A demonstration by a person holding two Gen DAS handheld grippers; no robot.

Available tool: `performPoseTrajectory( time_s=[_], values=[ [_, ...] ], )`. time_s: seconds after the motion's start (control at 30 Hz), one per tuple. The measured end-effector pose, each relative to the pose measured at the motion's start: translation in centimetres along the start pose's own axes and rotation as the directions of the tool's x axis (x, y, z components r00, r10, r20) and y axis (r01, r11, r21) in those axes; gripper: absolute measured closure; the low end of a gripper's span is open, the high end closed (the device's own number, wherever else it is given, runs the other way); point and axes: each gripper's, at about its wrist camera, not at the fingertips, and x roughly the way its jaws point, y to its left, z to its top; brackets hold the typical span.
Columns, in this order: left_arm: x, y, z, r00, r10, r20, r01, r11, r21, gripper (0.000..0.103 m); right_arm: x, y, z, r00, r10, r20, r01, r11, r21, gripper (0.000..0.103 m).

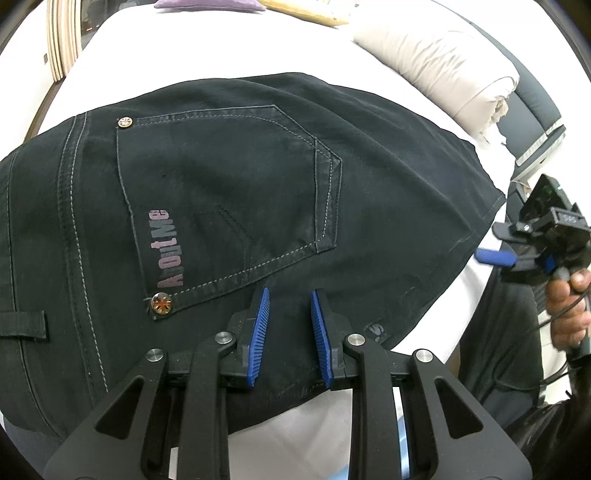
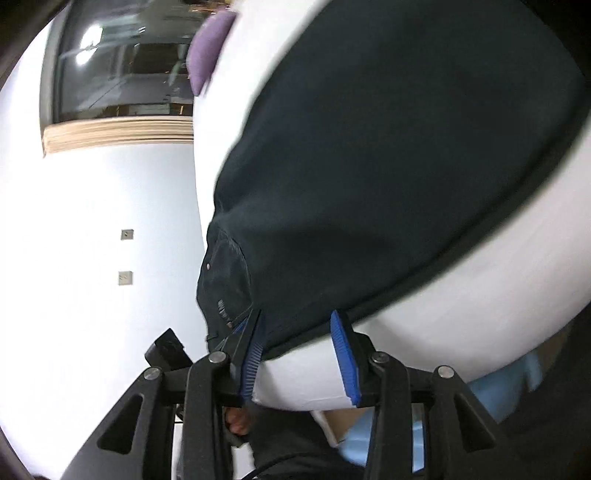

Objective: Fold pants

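Observation:
Black pants [image 1: 258, 166] lie flat on the white bed [image 1: 424, 314], back pocket up with pink lettering. My left gripper [image 1: 290, 291] is tipped down onto their near edge below the pocket. Its blue pads stand slightly apart with bare ribbed faces, and the cloth lies flat under them. At the pants' right edge my right gripper [image 1: 487, 254] is held in a hand [image 1: 565, 310]. In the blurred, rolled right wrist view the right gripper [image 2: 295, 314] is open. A corner of the pants [image 2: 388, 147] and the mattress edge [image 2: 443, 332] sit between its pads.
A folded beige duvet [image 1: 443, 66] lies at the far right of the bed. A purple cushion [image 1: 207, 4] and a yellow one [image 1: 306, 11] lie at the far end. The person's dark trouser leg [image 1: 498, 332] stands against the bed's near right side.

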Motion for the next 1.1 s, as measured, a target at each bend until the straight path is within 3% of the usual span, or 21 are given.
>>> performPoseTrajectory(
  time_s=[0.57, 0.63, 0.67, 0.7, 0.83, 1.1],
  values=[
    [-0.2, -0.1, 0.2, 1.000, 0.001, 0.004, -0.001, 1.000, -0.003, 0.080, 2.0, -2.6, 0.0, 0.999, 0.043, -0.011, -0.042, 0.990, 0.134, 0.063],
    [-0.1, -0.1, 0.2, 1.000, 0.001, 0.004, -0.001, 1.000, -0.002, 0.080, 2.6, -2.2, 0.4, 0.999, 0.038, -0.009, -0.037, 0.993, 0.109, 0.070],
    [-0.2, -0.1, 0.2, 1.000, 0.001, 0.004, -0.001, 1.000, -0.002, 0.080, 2.9, -2.0, 0.5, 1.000, 0.025, -0.010, -0.024, 0.996, 0.089, 0.090],
    [-0.2, -0.2, 0.2, 1.000, 0.001, 0.004, -0.001, 1.000, -0.001, 0.080, 2.8, -1.9, 0.6, 1.000, 0.009, -0.004, -0.009, 0.997, 0.078, 0.096],
    [-0.1, -0.3, 0.2, 1.000, 0.000, -0.002, 0.000, 1.000, 0.007, 0.080, 1.4, -2.2, -0.1, 0.999, -0.043, 0.003, 0.042, 0.999, 0.010, 0.098],
    [-0.1, -0.7, 0.5, 1.000, 0.006, -0.001, -0.006, 1.000, 0.005, 0.080, 0.9, -3.3, -0.7, 0.998, -0.068, 0.017, 0.069, 0.997, -0.022, 0.101]
  ],
)
